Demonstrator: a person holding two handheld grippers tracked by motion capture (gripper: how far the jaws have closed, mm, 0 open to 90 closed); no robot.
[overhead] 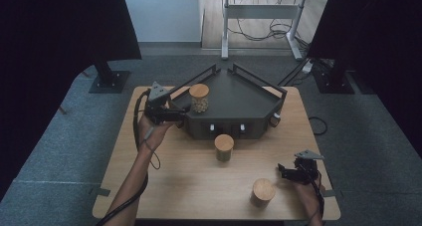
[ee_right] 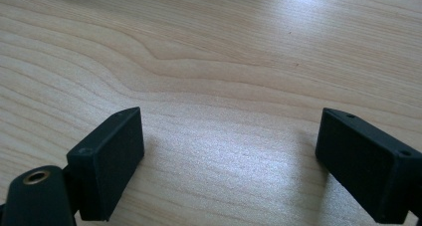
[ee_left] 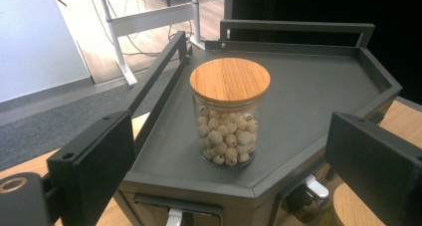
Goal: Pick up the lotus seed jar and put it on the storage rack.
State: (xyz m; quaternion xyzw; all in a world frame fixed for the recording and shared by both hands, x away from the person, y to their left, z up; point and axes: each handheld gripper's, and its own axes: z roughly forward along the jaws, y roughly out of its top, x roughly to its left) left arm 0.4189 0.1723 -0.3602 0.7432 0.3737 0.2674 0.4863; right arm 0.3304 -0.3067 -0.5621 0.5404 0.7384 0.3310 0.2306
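Bare forearms, two hand-held black grippers.

Left gripper [overhead: 183, 114]: black body, grey three-cornered plate on top, dark cable trailing down along the bare forearm, no sleeve showing. Right gripper [overhead: 281, 170]: same black build, same grey plate, cable running back past the hand. Close up, the jaws are flat black rectangular blocks with small screw holes in their edges; a brass-coloured ring sits in the rounded black part beside one jaw.

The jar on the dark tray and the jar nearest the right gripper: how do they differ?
The jar on the tray stands on the dark tray; the near jar stands on the table. The tray jar shows pale balls inside; the near jar's contents are not visible. Both have round wooden lids.
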